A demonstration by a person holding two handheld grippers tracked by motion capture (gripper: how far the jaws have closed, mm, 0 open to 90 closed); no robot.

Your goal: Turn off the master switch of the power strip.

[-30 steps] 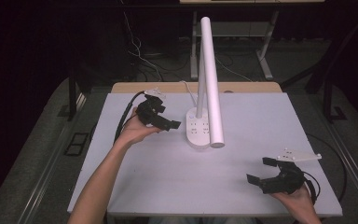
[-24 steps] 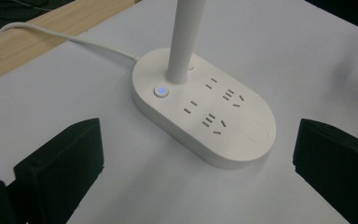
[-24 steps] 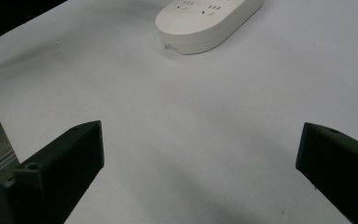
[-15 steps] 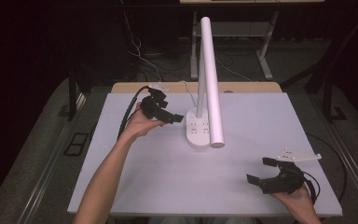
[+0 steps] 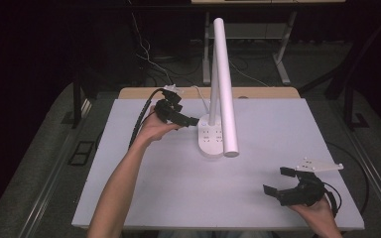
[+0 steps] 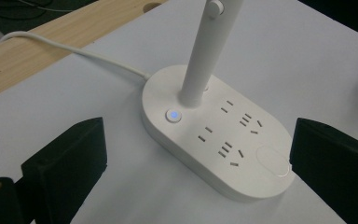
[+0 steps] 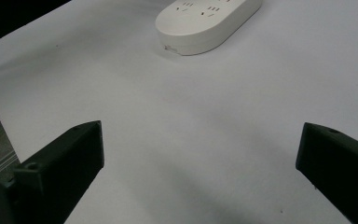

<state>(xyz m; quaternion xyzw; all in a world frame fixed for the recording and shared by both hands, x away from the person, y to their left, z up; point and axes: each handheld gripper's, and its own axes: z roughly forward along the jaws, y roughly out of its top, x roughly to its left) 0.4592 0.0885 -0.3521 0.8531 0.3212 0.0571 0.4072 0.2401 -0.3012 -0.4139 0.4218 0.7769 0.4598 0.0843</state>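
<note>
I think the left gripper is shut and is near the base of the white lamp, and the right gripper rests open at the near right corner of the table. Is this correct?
One thing is wrong: the left gripper is open, not shut. The left gripper view shows its jaws standing wide apart, one on each side of the lamp base. The rest holds: the right gripper is open at the near right corner of the table.

White desk lamp (image 5: 224, 84) upright mid-table, oval socket base (image 6: 223, 135) flat, small blue button light (image 6: 173, 115) glowing.
</note>
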